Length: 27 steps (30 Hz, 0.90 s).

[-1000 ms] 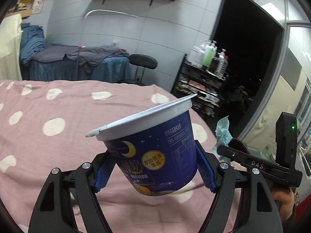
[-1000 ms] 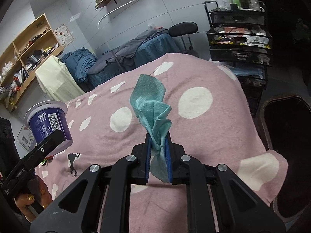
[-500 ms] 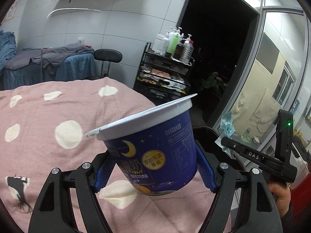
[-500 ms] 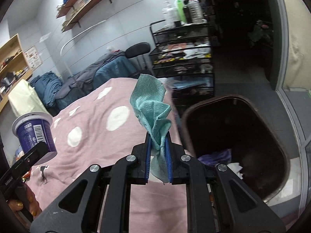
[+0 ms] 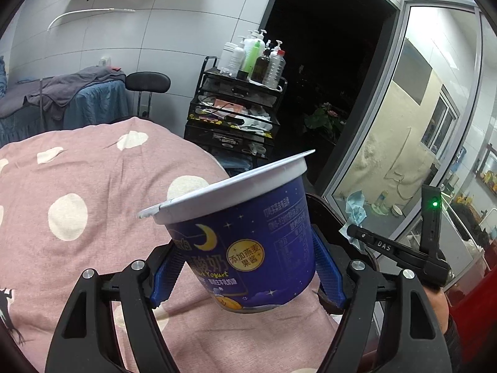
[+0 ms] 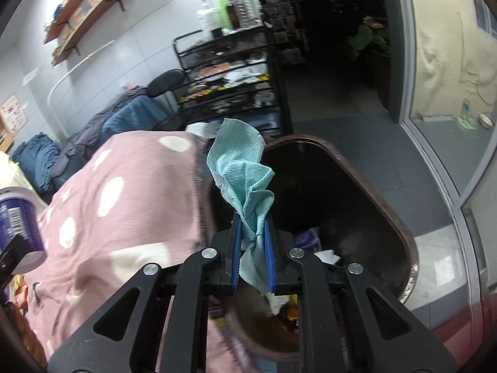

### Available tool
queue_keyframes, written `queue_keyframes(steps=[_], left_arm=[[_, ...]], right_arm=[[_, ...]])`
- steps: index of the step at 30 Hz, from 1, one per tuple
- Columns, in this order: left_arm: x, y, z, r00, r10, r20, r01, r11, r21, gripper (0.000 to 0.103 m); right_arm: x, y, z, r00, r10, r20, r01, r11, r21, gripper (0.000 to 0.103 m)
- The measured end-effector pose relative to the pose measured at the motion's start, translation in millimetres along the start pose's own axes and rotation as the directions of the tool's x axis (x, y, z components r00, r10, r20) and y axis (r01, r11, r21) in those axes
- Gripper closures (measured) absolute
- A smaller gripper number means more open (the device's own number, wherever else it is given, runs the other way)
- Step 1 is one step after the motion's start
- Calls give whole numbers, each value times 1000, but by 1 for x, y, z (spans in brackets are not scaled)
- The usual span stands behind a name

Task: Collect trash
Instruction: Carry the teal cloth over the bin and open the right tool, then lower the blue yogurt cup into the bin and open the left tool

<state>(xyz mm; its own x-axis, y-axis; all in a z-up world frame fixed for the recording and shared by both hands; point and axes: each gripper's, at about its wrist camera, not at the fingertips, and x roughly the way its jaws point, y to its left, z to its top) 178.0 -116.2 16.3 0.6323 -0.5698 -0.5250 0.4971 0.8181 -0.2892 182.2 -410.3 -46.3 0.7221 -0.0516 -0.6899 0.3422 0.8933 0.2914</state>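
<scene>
Bed [image 5: 93, 279] under pink white-spotted blanket [image 6: 130, 205], bin [image 6: 391, 217] on floor [image 6: 357, 143]

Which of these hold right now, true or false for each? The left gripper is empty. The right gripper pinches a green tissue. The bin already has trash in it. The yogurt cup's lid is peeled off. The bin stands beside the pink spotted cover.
1. The left gripper is empty: false. Its blue pads clamp a blue yogurt cup.
2. The right gripper pinches a green tissue: true.
3. The bin already has trash in it: true, scraps lie at its bottom.
4. The yogurt cup's lid is peeled off: false. The white lid covers the top.
5. The bin stands beside the pink spotted cover: true.
</scene>
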Motion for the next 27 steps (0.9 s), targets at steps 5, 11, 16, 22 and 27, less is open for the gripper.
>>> queue_keyframes(steps=[5,11,16,22,27], left_arm=[[7,-5,2,1000,-14,-9,14,1000,5,29],[11,-10,3,1000,-21,-18,22,999,26,29],[14,-11,2,999,-26,-25,26,999,24,29],[15,-13,2,999,-33,-28,33,999,30,29],[16,-16,3,999,-43,-31,44,998,37,29]], right_arm=[[17,-17,0,998,-51,-38,52,998,23,88],[46,-39,-2,988,-124,-95,129,990,48,88],[59,-47,-6,981,-157,-117,165,985,57,86],[59,-53,-13,982,-158,-99,168,980,102,38],[47,-52,-14,988,-138,-62,145,982,123,26]])
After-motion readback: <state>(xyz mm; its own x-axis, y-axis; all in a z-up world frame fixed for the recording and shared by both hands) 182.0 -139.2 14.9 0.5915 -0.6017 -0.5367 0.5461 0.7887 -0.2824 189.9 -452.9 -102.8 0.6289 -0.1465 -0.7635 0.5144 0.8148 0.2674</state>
